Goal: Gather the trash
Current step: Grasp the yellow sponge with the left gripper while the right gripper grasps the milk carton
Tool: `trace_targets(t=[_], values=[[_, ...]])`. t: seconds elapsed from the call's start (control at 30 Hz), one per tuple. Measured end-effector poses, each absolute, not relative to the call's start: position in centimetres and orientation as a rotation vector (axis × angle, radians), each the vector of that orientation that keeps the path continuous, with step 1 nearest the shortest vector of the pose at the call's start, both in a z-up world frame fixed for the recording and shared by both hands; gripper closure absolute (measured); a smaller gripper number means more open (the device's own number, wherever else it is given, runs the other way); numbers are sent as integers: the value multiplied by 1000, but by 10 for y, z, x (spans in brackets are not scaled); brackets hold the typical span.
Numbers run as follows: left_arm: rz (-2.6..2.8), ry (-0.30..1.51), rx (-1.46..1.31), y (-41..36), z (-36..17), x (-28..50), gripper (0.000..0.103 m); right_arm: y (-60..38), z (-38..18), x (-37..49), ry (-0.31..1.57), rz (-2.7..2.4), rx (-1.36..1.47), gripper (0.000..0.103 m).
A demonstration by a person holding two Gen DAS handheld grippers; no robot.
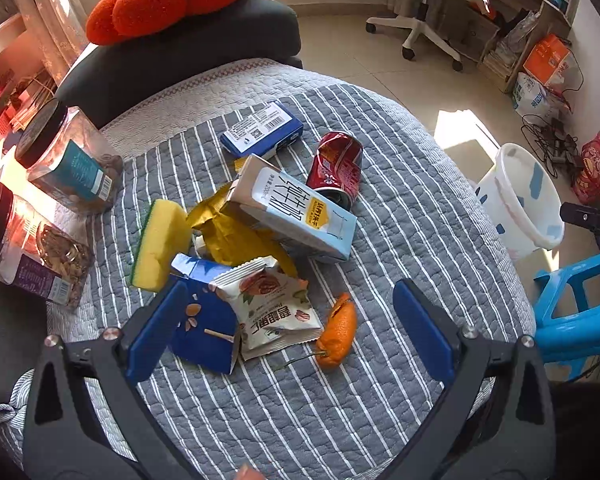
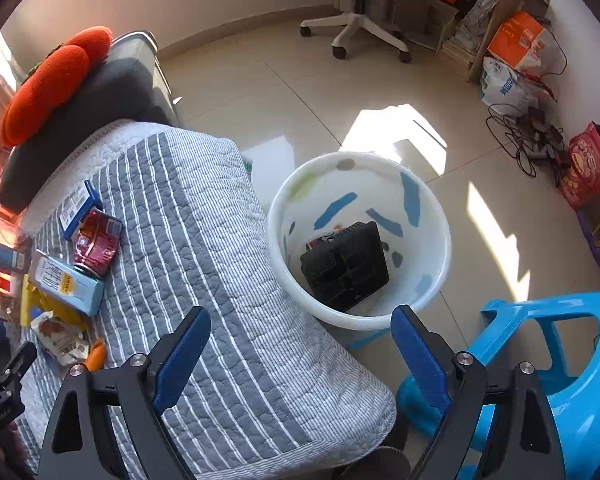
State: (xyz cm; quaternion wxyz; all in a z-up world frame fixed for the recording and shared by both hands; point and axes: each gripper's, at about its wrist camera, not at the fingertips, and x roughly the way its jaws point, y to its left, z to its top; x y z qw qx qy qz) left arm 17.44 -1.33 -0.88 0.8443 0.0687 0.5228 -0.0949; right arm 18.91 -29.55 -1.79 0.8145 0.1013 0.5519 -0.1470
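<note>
Trash lies on a striped quilt [image 1: 380, 216]: a crushed red can [image 1: 336, 166], a milk carton [image 1: 296, 208], a blue box [image 1: 262, 128], yellow paper [image 1: 228, 232], a torn blue carton [image 1: 204, 320], a snack packet [image 1: 272, 308] and an orange peel [image 1: 338, 332]. My left gripper [image 1: 292, 332] is open above the packet and peel. My right gripper [image 2: 300, 360] is open and empty over the quilt's edge, near the white bin [image 2: 436, 224], which holds a black tray [image 2: 346, 266].
A yellow sponge [image 1: 160, 244] and two clear jars [image 1: 72, 160] [image 1: 32, 248] sit left of the trash. A dark cushion [image 1: 188, 44] with an orange plush lies behind. A blue plastic stool [image 2: 540, 360] stands by the bin. An office chair [image 2: 360, 12] and boxes are further off.
</note>
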Motion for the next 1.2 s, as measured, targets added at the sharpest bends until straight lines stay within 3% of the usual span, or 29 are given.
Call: trace_targets(t=[0.47,0.7,0.87,0.93,0.97,1.2], values=[[-48,1173,-111,93,-35,216,3,-214,-38,229,1229,-218,120,10],[-65,1193,-157,103,-60,236,33,-198,-47,239,1242,-207,107,10],[-96,1207,-180,105,-77,249,43,-183,-51,245,1238,-175,94,10],[-108,1232,-171,104,-85,251,62,-175,-52,248,1235,-144,90,10],[-114,1238,-165,104,-87,251,67,-169,-53,250,1233,-122,85,10],[-112,1193,-191,119,-61,238,70,-123,-67,270,1232,26,44,10]])
